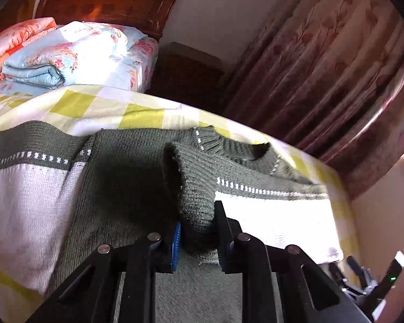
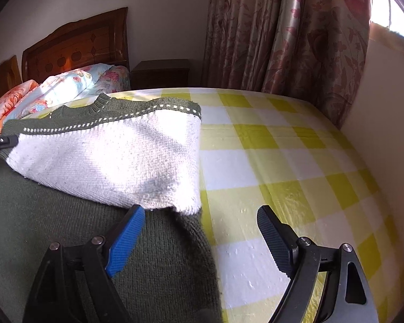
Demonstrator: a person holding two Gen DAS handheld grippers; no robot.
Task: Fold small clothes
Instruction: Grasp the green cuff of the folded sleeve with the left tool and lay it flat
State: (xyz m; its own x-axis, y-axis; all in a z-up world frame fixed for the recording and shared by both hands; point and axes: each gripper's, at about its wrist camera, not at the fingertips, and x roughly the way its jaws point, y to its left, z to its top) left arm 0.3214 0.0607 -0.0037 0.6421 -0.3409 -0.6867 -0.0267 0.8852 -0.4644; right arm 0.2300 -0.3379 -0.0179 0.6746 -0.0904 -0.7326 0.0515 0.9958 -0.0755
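The left gripper (image 1: 196, 231) pinches a green cuff of the sweater (image 2: 107, 156); the right gripper (image 2: 202, 231) hangs wide open, holding nothing, over the sweater's edge — the sweater lies on the checked sheet (image 2: 282, 161), folded quilts (image 1: 67, 56) beyond it.

The sweater (image 2: 105, 150) is spread on the bed (image 2: 282, 161), with folded quilts (image 2: 67, 86) behind it and curtains (image 2: 282, 32) at the right.

The sweater's (image 2: 107, 150) lower part is cut off, perhaps folded under.
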